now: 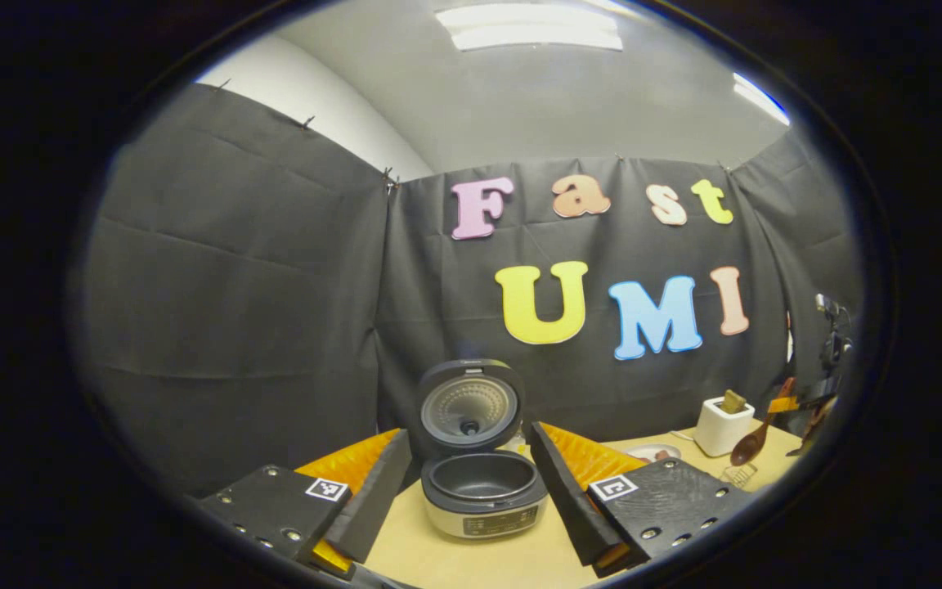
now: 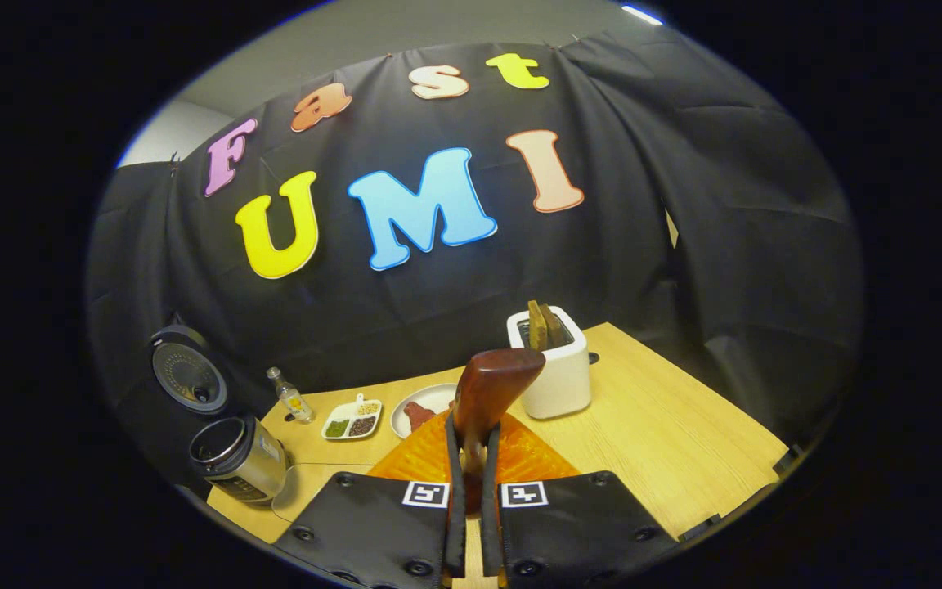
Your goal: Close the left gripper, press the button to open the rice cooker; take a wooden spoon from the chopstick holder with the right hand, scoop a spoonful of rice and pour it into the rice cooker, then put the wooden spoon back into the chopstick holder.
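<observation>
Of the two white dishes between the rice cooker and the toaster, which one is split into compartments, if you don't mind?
The divided dish, the one nearer the rice cooker: its sections hold green, dark and pale contents. The round plate beside it is undivided, holding something reddish.

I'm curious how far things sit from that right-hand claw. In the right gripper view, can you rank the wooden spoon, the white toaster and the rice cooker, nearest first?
1. Wooden spoon: clamped in the right gripper.
2. White toaster: just beyond, slightly right.
3. Rice cooker: far left, lid up.
</observation>
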Demonstrator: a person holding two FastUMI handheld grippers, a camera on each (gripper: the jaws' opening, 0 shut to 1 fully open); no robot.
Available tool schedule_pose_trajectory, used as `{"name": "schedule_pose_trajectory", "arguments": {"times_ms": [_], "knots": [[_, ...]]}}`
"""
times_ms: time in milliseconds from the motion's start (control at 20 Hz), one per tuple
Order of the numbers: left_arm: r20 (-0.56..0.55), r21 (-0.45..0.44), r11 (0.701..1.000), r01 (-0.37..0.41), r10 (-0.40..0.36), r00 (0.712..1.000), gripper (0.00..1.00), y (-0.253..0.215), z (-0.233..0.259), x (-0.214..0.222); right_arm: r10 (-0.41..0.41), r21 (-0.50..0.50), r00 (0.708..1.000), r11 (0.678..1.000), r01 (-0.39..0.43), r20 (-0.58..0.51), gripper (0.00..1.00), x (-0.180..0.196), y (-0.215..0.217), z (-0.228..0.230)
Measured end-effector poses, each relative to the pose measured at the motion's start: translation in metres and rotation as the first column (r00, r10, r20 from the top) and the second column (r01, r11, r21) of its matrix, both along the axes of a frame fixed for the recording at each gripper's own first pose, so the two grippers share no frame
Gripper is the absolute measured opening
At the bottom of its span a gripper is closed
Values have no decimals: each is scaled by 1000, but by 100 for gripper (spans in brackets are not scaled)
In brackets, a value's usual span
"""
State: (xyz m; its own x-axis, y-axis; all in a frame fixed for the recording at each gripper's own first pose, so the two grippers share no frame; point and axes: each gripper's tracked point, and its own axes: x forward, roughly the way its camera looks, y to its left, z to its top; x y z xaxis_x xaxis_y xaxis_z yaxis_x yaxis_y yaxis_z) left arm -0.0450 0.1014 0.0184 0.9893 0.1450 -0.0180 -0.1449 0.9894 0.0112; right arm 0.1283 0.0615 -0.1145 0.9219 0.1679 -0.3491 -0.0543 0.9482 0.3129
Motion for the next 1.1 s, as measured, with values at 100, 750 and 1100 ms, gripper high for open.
{"name": "schedule_pose_trajectory", "arguments": {"times_ms": [100, 750, 1100], "knots": [[-2, -6, 1000, 3, -3, 1000, 91, 11, -3, 2, 23, 5, 999, 1000, -23, 24, 9, -1, 22, 11], [-39, -6, 1000, -25, 24, 999, 89, 101, -27, -1, 138, -53, 990, 989, -139, -23, 9, -11, 147, -28], [-61, 2, 999, -45, 45, 997, 89, 132, -37, -5, 142, -227, 989, 962, -149, -49, 9, -9, 175, -71]]}}
